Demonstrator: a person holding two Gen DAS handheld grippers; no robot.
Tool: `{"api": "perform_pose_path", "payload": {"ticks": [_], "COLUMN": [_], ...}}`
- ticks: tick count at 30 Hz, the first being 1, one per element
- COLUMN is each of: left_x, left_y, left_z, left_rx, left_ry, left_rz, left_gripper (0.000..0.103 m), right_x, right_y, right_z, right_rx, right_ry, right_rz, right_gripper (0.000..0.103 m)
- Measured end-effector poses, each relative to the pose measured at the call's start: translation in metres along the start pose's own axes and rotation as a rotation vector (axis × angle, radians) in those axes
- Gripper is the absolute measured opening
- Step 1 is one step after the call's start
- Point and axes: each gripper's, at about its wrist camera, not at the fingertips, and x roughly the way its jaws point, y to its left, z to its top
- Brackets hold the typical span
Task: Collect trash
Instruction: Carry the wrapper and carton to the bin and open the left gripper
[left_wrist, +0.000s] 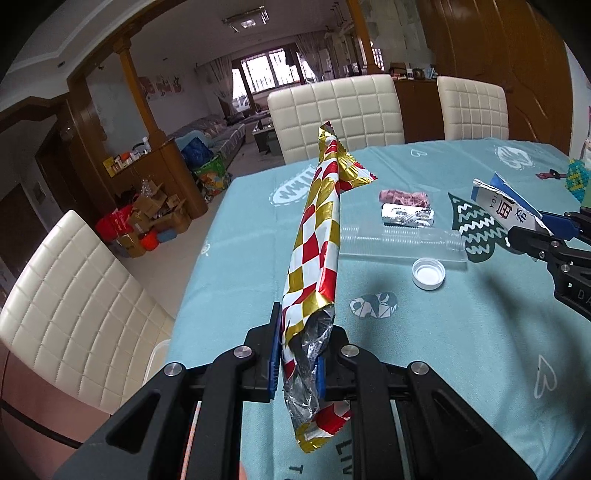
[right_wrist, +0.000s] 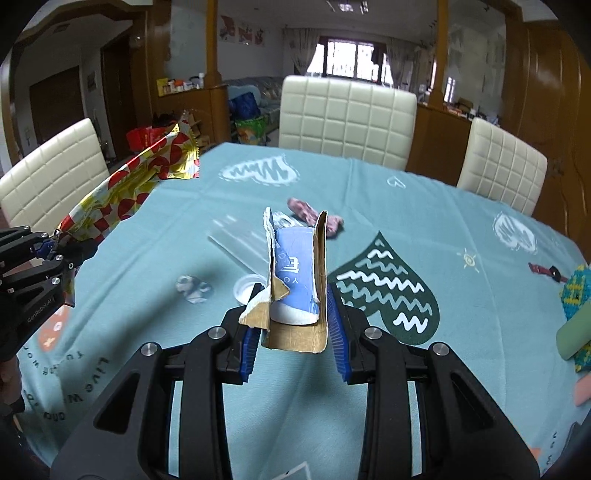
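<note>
My left gripper (left_wrist: 295, 354) is shut on a long red, gold and white checked foil wrapper (left_wrist: 317, 236), held up above the table; it also shows in the right wrist view (right_wrist: 125, 192). My right gripper (right_wrist: 291, 328) is shut on a torn blue and white cardboard carton piece (right_wrist: 295, 280), held above the table; the piece shows at the right in the left wrist view (left_wrist: 506, 206). On the teal tablecloth (left_wrist: 461, 350) lie a white bottle cap (left_wrist: 428, 273), a clear plastic tray (left_wrist: 399, 240), a silver wrapper (left_wrist: 406, 216) and a pink wrapper (left_wrist: 404, 197).
Cream padded chairs (left_wrist: 336, 114) stand around the table, one at the left (left_wrist: 70, 295). A knitted yellow and blue item (right_wrist: 576, 291) and a green object (right_wrist: 572, 332) lie at the table's right edge. Boxes and bags clutter the floor (left_wrist: 144, 225) beyond.
</note>
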Motion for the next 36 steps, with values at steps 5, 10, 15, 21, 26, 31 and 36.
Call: {"api": "perform_pose_path", "payload": {"ticks": [5, 10, 15, 21, 26, 31, 36], "left_x": [-0.022, -0.039, -0.052, -0.064, -0.074, -0.077, -0.071], "left_y": [0.007, 0.015, 0.027, 0.043, 0.058, 0.074, 0.098], "left_z": [-0.004, -0.009, -0.016, -0.024, -0.031, -0.041, -0.053], "left_rx": [-0.007, -0.019, -0.041, -0.063, -0.080, -0.112, -0.151], "left_ry": [-0.036, -0.063, -0.080, -0.092, -0.105, -0.112, -0.091], "left_rz": [0.010, 0.027, 0.043, 0.066, 0.086, 0.114, 0.142], "left_gripper": [0.014, 0.014, 0.014, 0.014, 0.014, 0.014, 0.014], "right_x": [-0.017, -0.032, -0.042, -0.050, -0.052, -0.049, -0.039], "right_y": [0.015, 0.031, 0.048, 0.072, 0.092, 0.116, 0.143], "right_z": [0.002, 0.006, 0.009, 0.013, 0.018, 0.022, 0.027], "right_rx": [-0.029, -0.056, -0.084, -0.120, -0.147, -0.179, -0.225], "right_ry": [-0.025, -0.049, -0.066, -0.084, -0.091, -0.076, -0.066], "right_rz": [0.010, 0.023, 0.050, 0.076, 0.105, 0.137, 0.169], "right_gripper": [0.035, 0.035, 0.035, 0.035, 0.035, 0.035, 0.035]}}
